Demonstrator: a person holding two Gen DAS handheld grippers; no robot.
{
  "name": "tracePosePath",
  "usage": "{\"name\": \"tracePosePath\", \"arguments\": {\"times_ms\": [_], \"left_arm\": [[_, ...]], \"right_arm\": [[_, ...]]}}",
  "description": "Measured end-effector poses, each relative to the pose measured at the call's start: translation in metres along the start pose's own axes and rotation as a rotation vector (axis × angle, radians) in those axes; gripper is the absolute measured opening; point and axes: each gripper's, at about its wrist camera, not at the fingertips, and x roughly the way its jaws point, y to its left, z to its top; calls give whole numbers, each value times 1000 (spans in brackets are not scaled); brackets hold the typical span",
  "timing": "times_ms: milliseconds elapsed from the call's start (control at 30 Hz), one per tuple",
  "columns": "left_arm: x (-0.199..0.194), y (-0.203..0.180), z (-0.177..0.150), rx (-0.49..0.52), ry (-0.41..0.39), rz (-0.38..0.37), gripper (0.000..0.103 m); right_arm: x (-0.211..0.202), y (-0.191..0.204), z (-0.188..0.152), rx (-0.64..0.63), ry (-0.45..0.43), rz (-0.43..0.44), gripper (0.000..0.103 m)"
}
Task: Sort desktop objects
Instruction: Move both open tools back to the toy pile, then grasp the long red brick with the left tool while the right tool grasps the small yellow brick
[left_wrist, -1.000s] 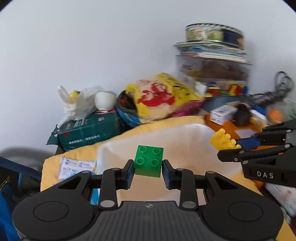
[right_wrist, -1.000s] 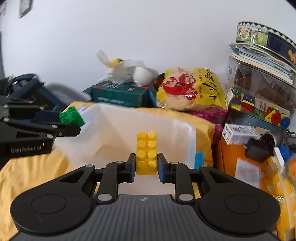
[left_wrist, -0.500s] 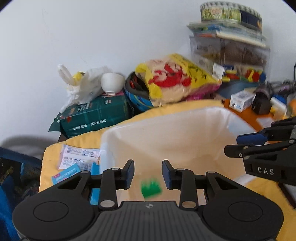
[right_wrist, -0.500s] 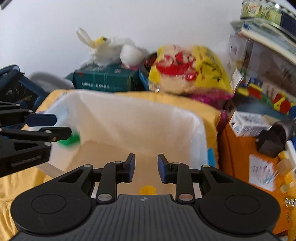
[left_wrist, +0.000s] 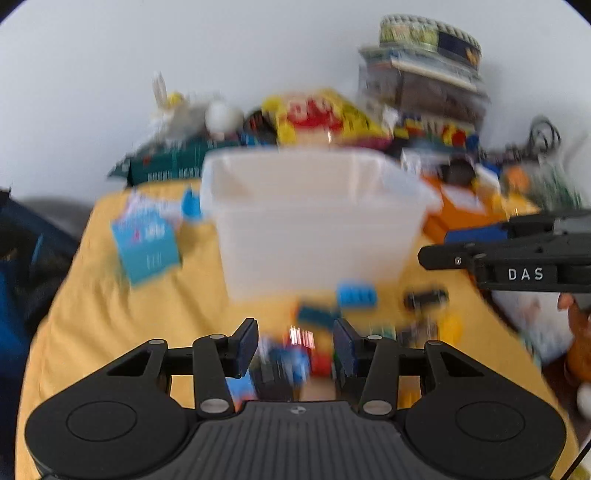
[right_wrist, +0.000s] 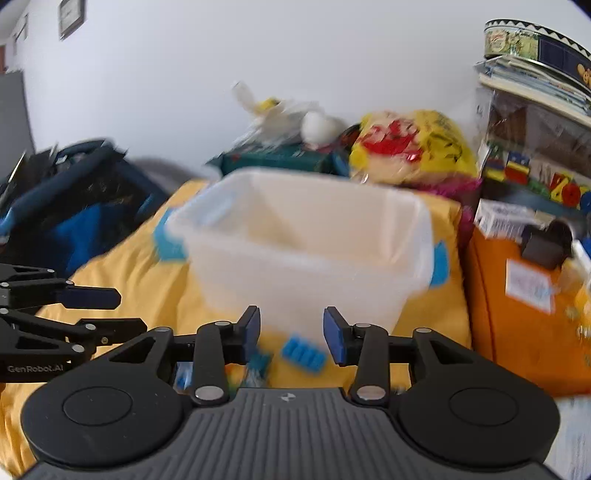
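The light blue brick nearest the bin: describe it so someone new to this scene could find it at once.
Start at the translucent white bin standing on the yellow cloth. Just in front of its near wall, on the cloth, lies the light blue brick, seen between the right gripper fingers but not held. Unlike the blurred jumble of mixed pieces nearby, it lies apart, a long brick with rows of studs.

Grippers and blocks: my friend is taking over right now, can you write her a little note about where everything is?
Left gripper: holds nothing, jaws opening, above the loose blocks.
Right gripper: holds nothing, jaws opening, with a blue block on the cloth beyond it.
The bin stands on the yellow cloth, just behind the pile.
Done: cannot tell, since the bin's inside is blurred.
Left: blue, red, yellow and dark blocks in front of the bin need sorting into it.
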Motion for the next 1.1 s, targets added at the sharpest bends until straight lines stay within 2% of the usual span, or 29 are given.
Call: {"name": "tracePosePath", "arguments": {"times_ms": [167, 233, 333, 400, 467, 533, 633, 767, 833, 900, 933, 1000, 1100], "left_arm": [[4, -13, -51, 109, 112, 21, 49], [3, -15, -64, 117, 141, 19, 49], [5, -15, -72, 93, 160, 7, 49], [9, -15, -71, 75, 171, 8, 49], [9, -17, -70, 67, 171, 20, 49], [10, -18, -69, 68, 168, 36, 49], [12, -20, -66, 68, 165, 50, 49], [26, -20, -57, 48, 186, 92, 49], [34, -18, -52, 19, 191, 99, 49], [45, -17, -49, 6, 208, 122, 49], [50, -16, -48, 2, 218, 127, 46], [58, -13, -50, -9, 239, 151, 29], [52, -3, -55, -34, 229, 126, 26]], "right_arm": [[-2, 21, -56, -122, 107, 0, 45], [0, 30, -76, -174, 163, 29, 38], [2, 39, -96, -198, 210, 41, 38], [5, 44, -103, -200, 220, 38, 37], [8, 51, -103, -243, 193, 18, 37], [11, 59, -103, -297, 165, 1, 35], [20, 64, -105, -339, 181, -17, 28], [29, 61, -113, -330, 229, -49, 23], [24, 57, -112, -279, 243, -7, 17], [18, 49, -109, -165, 265, 67, 17], [16, 47, -109, -126, 272, 86, 17], [15, 45, -111, -103, 275, 98, 17], [14, 41, -114, -100, 280, 64, 17]]}}
